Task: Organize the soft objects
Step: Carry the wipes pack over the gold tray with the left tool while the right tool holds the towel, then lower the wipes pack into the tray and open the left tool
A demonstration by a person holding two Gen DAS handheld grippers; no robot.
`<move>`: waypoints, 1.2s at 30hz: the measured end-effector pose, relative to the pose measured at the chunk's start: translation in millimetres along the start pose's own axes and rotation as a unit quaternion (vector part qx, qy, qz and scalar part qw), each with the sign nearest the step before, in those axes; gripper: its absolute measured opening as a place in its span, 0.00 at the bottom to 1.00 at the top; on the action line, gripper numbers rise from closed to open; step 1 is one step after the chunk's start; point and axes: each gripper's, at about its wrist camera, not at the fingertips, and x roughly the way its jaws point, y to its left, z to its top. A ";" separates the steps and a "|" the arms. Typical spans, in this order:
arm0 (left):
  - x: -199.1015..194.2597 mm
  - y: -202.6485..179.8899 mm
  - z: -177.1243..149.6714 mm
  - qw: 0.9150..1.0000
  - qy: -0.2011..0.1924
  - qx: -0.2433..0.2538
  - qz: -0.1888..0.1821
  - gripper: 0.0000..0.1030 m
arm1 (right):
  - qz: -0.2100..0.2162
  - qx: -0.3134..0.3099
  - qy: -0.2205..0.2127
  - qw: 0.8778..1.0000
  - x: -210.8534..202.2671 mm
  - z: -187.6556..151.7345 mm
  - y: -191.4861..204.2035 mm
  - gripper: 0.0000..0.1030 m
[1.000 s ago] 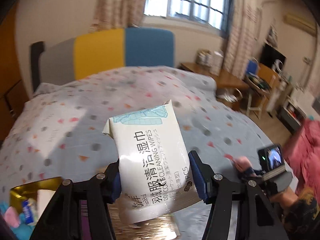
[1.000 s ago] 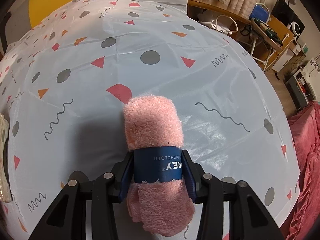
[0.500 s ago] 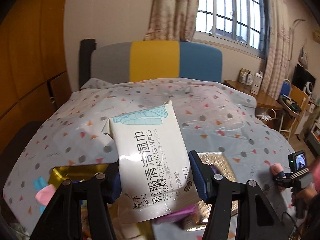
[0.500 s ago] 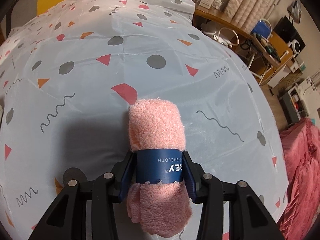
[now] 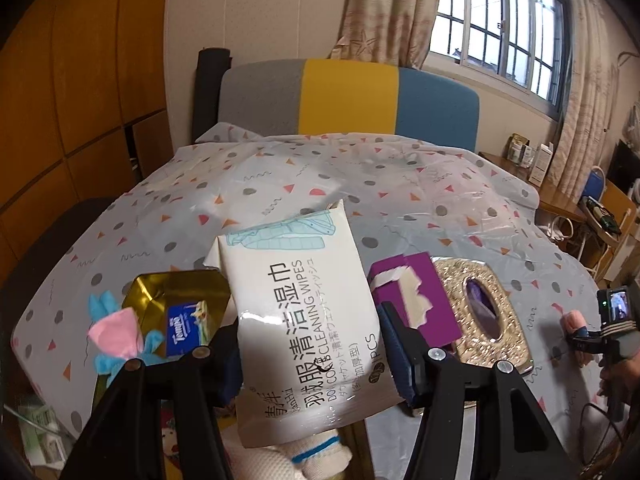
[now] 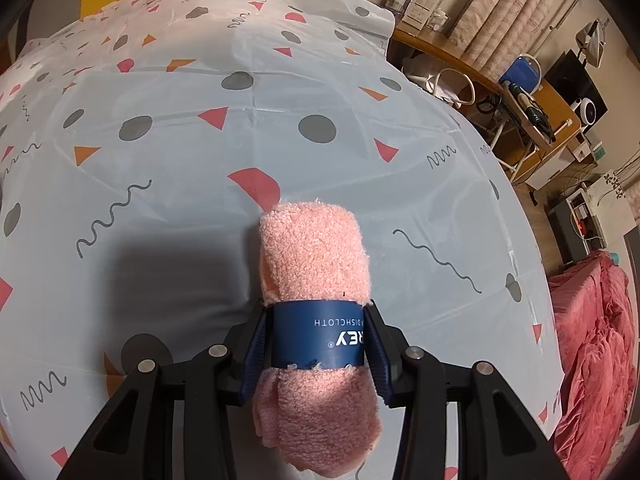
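Now the left gripper, still clamped on the wipes pack, has swung over the gold box; the right gripper still pinches the pink dishcloth above the bedsheet.

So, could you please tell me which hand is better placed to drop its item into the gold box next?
The left. Its claw is shut on the wipes pack right beside the gold box, while the right claw, shut on the pink dishcloth, sits over bare tablecloth farther away.
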 end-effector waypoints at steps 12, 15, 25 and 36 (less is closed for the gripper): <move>6.9 18.9 -22.0 1.000 0.025 -0.009 0.016 0.58 | 0.013 0.013 0.001 1.000 1.2 1.0 -7.1 0.42; 10.5 26.8 -29.4 0.999 0.034 -0.013 0.022 0.58 | 0.002 -0.006 -0.003 1.000 0.5 0.8 -1.2 0.38; -5.8 112.5 -52.0 0.994 0.051 -0.081 0.061 0.58 | -0.010 -0.025 -0.008 1.000 -1.1 -1.4 5.5 0.37; -12.1 190.7 -94.6 0.977 0.092 -0.168 0.098 0.58 | -0.018 -0.034 -0.010 0.999 -6.6 -7.1 12.9 0.37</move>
